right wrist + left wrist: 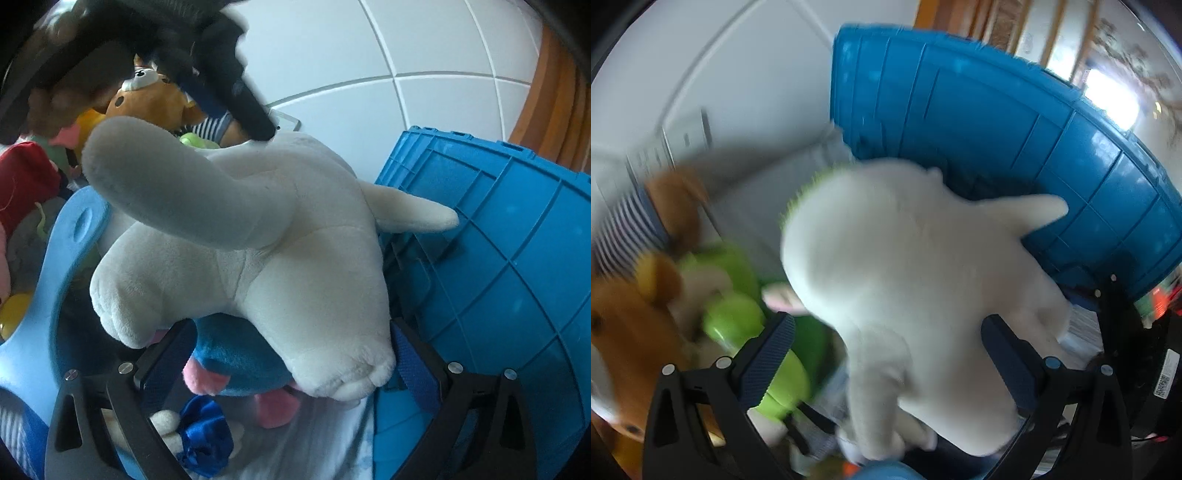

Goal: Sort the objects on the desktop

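A big white plush animal (905, 258) fills the middle of both views; in the right wrist view the white plush animal (295, 240) points its grey tail at the camera. My left gripper (886, 332) is open around its body, with only the right finger against the fur. From the right wrist view, the left gripper (240, 92) comes down from above onto the plush's back. My right gripper (291, 343) is open, with the plush's foot and a blue-and-pink plush (240, 362) between its fingers. The left view is blurred.
A dark blue ribbed crate (997, 110) stands right behind the plush, seen also as the crate (498, 240). Brown bear (620, 325), green plush (735, 314) and red plush (26, 177) lie heaped at the left. A light blue basket rim (55, 277) curves around them.
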A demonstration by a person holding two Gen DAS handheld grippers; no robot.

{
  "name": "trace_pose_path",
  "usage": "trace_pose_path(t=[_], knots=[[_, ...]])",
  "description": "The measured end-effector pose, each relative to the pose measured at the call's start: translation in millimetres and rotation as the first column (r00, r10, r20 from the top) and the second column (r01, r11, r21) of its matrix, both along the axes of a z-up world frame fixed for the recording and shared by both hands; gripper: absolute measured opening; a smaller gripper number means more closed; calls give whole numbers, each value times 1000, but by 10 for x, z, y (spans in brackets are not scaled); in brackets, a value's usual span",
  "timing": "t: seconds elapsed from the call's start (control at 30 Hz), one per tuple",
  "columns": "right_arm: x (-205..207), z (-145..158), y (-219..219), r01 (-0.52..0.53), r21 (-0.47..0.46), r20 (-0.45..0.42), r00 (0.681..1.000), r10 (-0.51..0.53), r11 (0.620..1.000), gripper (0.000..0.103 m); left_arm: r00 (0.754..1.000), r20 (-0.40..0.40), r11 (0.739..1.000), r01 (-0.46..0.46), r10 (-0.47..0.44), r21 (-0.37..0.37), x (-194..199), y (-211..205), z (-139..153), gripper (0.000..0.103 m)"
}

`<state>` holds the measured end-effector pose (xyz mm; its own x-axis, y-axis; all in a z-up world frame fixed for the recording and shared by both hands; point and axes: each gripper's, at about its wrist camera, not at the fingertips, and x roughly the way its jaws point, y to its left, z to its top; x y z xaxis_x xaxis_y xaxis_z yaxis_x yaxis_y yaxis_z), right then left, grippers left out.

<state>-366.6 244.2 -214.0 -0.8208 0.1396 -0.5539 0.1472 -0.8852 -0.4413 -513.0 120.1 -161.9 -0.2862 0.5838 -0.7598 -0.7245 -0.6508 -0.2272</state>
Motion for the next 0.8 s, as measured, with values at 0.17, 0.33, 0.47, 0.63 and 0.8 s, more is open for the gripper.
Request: trace_pose_path(t=[0.17,0.33,0.47,0.63,0.8], knots=[[-3,-19,11,-3,-3,6,1000,3,1000,102,999,38,999,2,-4,37,63,-117,-142,100],[-42,-1,-9,-6,1,-2,1000,6,1000,102,998,27,996,49,-52,79,101,-154,-100,62],[-71,-1,-28,-8,19,5,1000,8,1000,102,996,78,994,46,-54,99,74,-230,-179,51],[9,-53,-80,-17,52,3,1000,17,998,102,984,174,991,19,-42,131,74,-392,-298,50],[-107,-132,-44,17,49,45,999,-19,999,102,990,139,992,9,-26,123,152,-328,-283,48]])
